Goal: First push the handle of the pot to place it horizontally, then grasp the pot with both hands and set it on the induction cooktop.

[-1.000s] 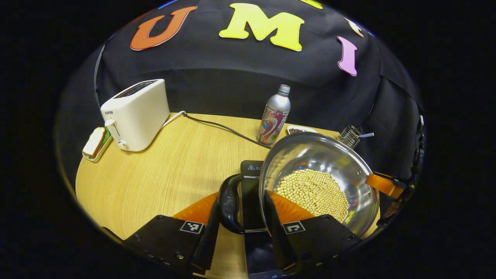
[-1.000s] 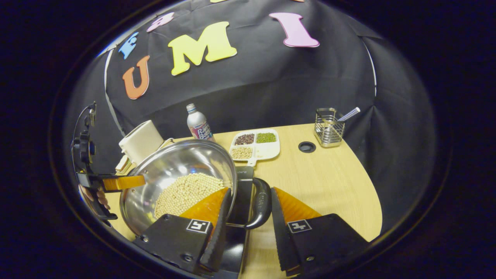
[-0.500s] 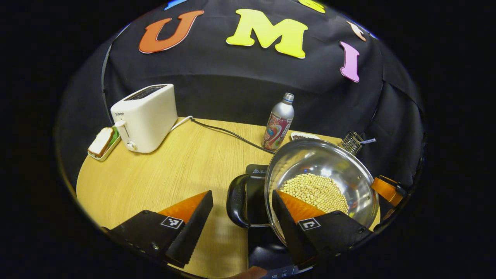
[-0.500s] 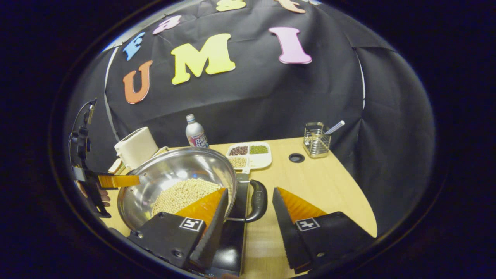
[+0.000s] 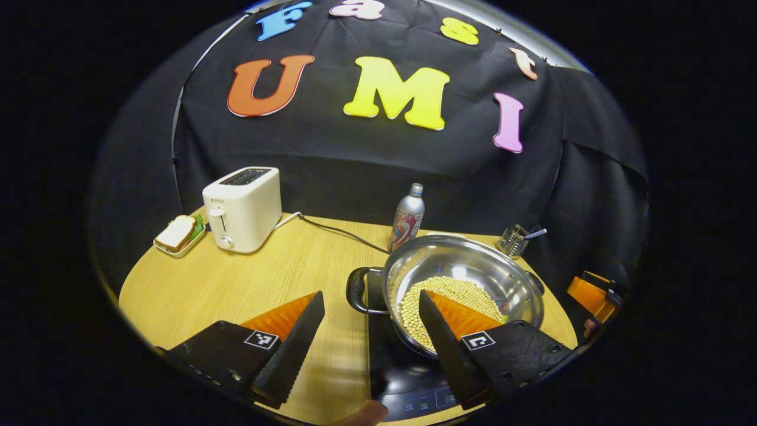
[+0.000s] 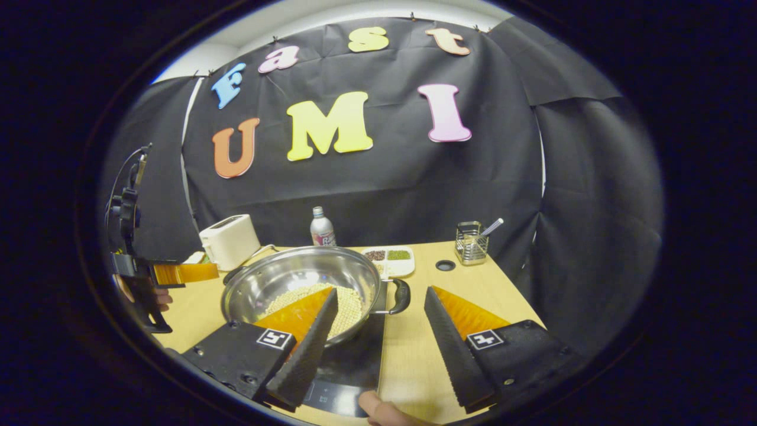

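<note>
The pot (image 5: 467, 284) sits on the black induction cooktop (image 5: 393, 367), at lower centre of the left gripper view, and both grippers hang clear of it with jaws spread wide and empty. The left gripper (image 5: 369, 343) shows its toothed fingers at the bottom of its own view, one on each side of the pot's near loop handle (image 5: 356, 290) but not touching it; the right gripper (image 6: 378, 343) likewise straddles the other handle (image 6: 401, 296) without contact. Judged from this, the placing looks done, and the main risk is a gripper finger clipping a handle or the rim, which could slide the smooth steel pot across the glossy glass top or jolt the loose pale beans (image 5: 440, 296) inside it. The pot also appears to sit toward one side of the cooktop, so a nudge might leave it overhanging the wooden table (image 5: 236, 284). The pot is a shallow, polished round bowl shape with black curved handles; the fingers are wedge-shaped, orange on the face, black and ridged on the gripping edge. At upper left stands a boxy white toaster (image 5: 243, 208), matte and smooth.
</note>
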`<state>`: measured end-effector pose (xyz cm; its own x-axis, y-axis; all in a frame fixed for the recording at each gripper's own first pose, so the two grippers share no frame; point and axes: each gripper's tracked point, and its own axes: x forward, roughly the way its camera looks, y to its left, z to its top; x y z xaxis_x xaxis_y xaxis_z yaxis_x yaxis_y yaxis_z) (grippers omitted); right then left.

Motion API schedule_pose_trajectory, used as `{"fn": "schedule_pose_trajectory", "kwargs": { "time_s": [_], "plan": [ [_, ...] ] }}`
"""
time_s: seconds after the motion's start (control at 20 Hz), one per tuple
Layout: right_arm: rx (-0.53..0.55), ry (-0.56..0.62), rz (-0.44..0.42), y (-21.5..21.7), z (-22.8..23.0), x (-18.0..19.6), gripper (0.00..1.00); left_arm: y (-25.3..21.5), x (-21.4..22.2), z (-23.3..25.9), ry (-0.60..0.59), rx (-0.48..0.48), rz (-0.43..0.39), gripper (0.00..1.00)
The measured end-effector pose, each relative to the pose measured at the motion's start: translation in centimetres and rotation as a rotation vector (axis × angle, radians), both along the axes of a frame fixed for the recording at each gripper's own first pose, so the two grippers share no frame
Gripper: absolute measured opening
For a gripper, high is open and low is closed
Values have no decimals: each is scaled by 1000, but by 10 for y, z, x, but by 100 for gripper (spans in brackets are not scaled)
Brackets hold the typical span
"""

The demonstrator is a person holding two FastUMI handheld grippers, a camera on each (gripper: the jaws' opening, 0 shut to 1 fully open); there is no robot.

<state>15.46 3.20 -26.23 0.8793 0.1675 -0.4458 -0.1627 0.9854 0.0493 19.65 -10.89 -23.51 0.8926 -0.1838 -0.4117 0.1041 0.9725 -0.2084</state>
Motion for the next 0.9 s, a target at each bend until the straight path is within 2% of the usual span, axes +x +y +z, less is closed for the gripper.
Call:
{"fn": "schedule_pose_trajectory", "kwargs": {
  "time_s": [0.3, 0.55, 0.9],
  "plan": [
    [-6, -69, -10, -5, 39, -57, 96, -2, -65, 63, -152, -14, 7, 96],
    [-20, -181, -25, -13, 88, -93, 98, -4, -109, 114, -256, 23, -5, 95],
    [-45, -318, -68, -26, 164, -135, 97, 8, -166, 181, -395, 87, 46, 95]
  ]
}}
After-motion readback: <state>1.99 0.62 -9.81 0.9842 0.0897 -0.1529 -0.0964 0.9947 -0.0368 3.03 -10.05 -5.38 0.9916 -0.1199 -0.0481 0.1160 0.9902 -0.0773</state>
